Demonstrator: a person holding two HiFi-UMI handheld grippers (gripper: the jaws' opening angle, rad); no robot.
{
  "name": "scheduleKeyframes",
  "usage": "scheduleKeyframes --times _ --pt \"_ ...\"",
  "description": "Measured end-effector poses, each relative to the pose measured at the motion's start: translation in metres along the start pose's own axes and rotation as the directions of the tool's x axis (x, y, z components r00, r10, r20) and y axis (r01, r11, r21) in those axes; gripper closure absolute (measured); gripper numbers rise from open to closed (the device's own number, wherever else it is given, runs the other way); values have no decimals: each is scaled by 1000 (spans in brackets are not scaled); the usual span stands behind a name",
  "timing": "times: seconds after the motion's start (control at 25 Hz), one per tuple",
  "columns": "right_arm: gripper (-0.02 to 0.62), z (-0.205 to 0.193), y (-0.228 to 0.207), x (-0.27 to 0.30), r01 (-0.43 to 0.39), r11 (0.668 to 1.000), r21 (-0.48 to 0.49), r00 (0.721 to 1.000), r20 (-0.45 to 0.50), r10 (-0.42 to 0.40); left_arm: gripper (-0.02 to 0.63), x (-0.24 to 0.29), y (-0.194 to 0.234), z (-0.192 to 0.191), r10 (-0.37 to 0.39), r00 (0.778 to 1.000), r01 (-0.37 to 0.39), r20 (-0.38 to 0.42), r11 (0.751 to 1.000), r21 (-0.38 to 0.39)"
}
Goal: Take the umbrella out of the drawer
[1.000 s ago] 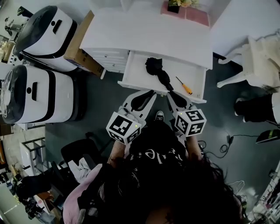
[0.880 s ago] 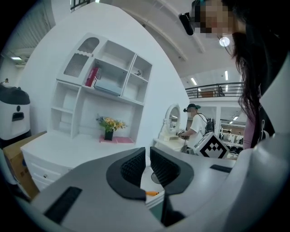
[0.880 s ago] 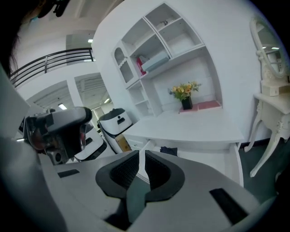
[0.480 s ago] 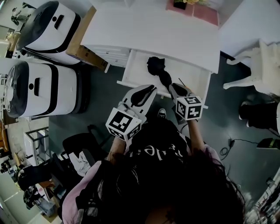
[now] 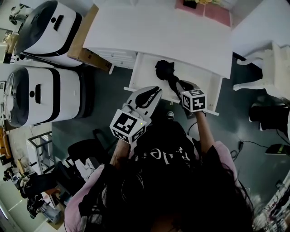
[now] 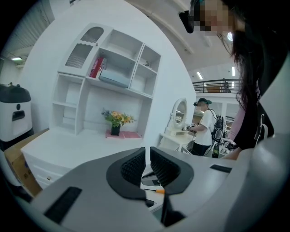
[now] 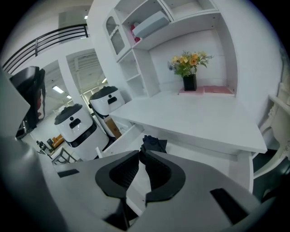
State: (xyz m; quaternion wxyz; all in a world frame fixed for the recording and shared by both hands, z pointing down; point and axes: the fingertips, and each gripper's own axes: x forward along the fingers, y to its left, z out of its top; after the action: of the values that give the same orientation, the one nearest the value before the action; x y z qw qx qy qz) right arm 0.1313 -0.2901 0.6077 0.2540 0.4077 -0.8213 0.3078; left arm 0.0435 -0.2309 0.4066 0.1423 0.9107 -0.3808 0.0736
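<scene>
umbrella [image 5: 165,70]: black, folded, lying in the open drawer [image 5: 135,76], 12 o'clock from the person in the head view. Bunched canopy sits toward the drawer's back and the slim end runs off toward 5 o'clock.
hidden bit of umbrella: the slim end goes under the right gripper [image 5: 180,85], so I can't tell if the tips touch it. The right gripper view shows only the canopy [image 7: 153,144], just past the jaw tips; the jaws block the rest.
right gripper [image 7: 141,154]: jaws pressed together at the tips, nothing between them, nose tilted down over the drawer.
left gripper [image 5: 156,89]: jaws closed to a thin slit [image 6: 147,152], nothing in it. It is at the drawer's front edge, 9 o'clock of the right gripper, clear of the umbrella.
screwdriver: not visible in the head view. The left gripper view shows only the orange handle [image 6: 159,190], low behind the jaws.
drawer interior: the front middle is masked by both grippers. The left wall and right front corner are visible.
desk [image 5: 158,34]: the white top overhangs the drawer's back edge.
lower head view: the person's dark hair and black top fill it, and the floor behind is blocked.
9–10 o'clock: two white-and-black machines [image 5: 52,25] [image 5: 38,95], with a cardboard box [image 5: 86,43] wedged between the upper one and the desk.
2 o'clock: white chair [image 5: 267,61], cut off by the frame edge.
12–1 o'clock: pink mat [image 5: 206,10] at the desk's back, clipped at the top edge. A flower vase [image 7: 189,69] stands on it.
bystander [image 6: 205,129]: 3 o'clock in the left gripper view, small, next to a mirror table.
</scene>
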Motion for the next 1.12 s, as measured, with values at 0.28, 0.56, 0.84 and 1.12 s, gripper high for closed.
scheduleKeyframes --times 0.28,0.56,0.84,1.12 --pt "525 -9 -9 53 10 1000 -27 994 -108 -13 565 11 40 2 -33 999 33 -19 999 2" --pt "487 -26 -26 105 48 999 14 974 -223 -43 565 11 84 -9 -22 998 21 -56 1000 -17" --pt "373 -53 -44 148 94 990 -107 914 -384 -128 565 4 128 -16 20 996 -23 -83 999 -31" --pt "339 -68 -55 176 91 959 -267 842 -494 -217 565 -6 157 -27 62 992 -68 -110 996 -55"
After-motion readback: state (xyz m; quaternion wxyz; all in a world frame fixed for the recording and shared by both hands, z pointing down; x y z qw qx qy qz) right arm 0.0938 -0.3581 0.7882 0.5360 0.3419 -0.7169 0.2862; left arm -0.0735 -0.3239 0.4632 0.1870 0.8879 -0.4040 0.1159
